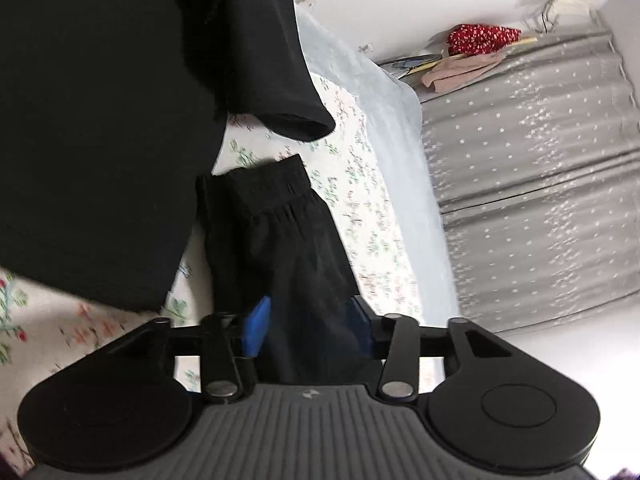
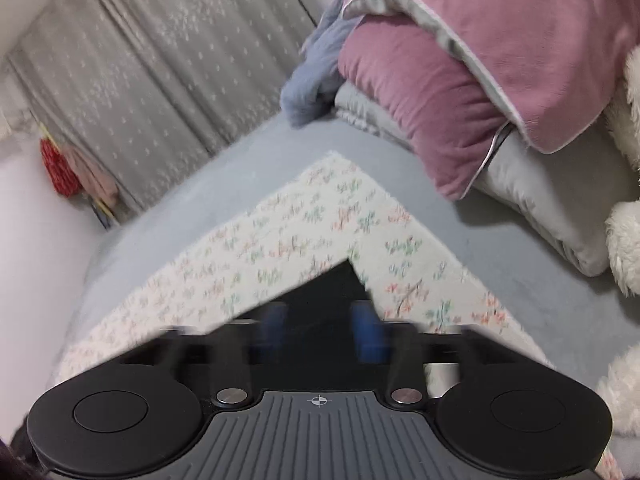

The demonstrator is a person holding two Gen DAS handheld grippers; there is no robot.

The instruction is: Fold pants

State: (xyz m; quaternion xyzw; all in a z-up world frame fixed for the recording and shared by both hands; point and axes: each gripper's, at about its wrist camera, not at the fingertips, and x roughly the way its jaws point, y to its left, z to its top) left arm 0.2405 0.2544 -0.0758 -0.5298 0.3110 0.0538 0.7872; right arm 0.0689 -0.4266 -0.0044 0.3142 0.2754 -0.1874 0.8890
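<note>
The black pants (image 1: 276,240) lie over a floral blanket (image 1: 360,184) on the bed. In the left wrist view the elastic waistband end runs between my left gripper's (image 1: 308,324) blue fingers (image 1: 256,326), which are closed on the fabric. A pant leg with its hem (image 1: 296,120) and a large black fold (image 1: 92,140) hang at upper left. In the right wrist view my right gripper (image 2: 324,328) holds a corner of the black pants (image 2: 328,300) between its blue fingers (image 2: 366,330), above the floral blanket (image 2: 304,232). This view is blurred.
Pink and grey pillows (image 2: 480,80) and a blue cloth (image 2: 316,68) lie at the bed's far end, with a white plush (image 2: 628,240) at right. A grey starred curtain (image 1: 532,184) hangs beside the bed. Red and beige clothes (image 1: 476,40) lie by the wall.
</note>
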